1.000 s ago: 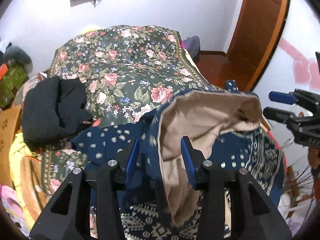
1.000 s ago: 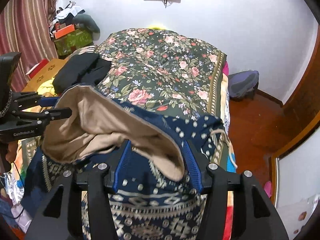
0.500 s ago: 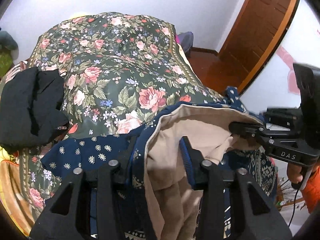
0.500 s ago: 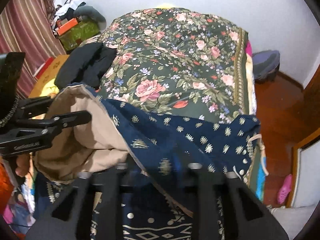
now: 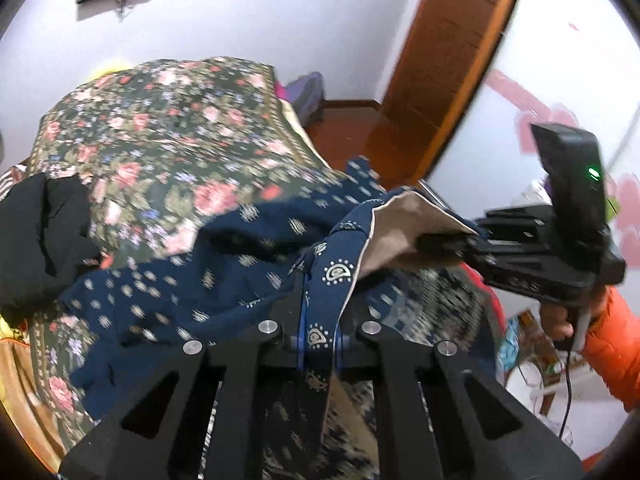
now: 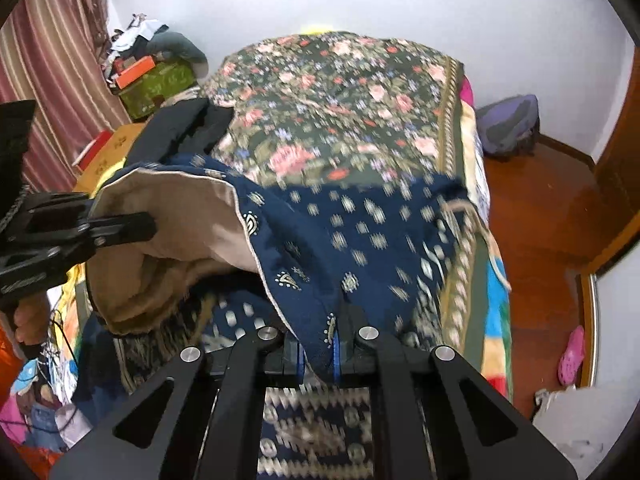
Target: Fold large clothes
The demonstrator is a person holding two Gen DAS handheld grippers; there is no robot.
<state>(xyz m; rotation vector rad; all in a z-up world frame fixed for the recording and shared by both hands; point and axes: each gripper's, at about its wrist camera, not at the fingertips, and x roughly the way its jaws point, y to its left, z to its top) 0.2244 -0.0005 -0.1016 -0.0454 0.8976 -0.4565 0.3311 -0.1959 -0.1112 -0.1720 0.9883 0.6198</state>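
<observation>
Nearest my lenses, both tools are clamped narrow on the hem of the navy patterned garment (image 6: pixel 360 232), and I take that landmark for everything else. My left tool (image 5: pixel 318 338) pinches a strip of the printed edge between its blue pads, and my right tool (image 6: pixel 320 354) bites the same edge further along. Held at two points like this, the cloth hangs as a lifted band with its tan lining (image 6: pixel 168 216) turned outward; I judge the grip is meant to carry that edge over the rest of the garment for a fold. Below the raised edge, the garment's geometric border lies slack at the foot of the bed (image 6: pixel 340 92). Beyond the garment stretches the floral bedspread (image 5: pixel 160 128), bare enough to take the fold. Left of the garment, at the bedspread's edge, sits a heap of black clothing (image 5: pixel 40 236). Far behind it stands the wooden door (image 5: pixel 452 48). Both views are motion-blurred.
</observation>
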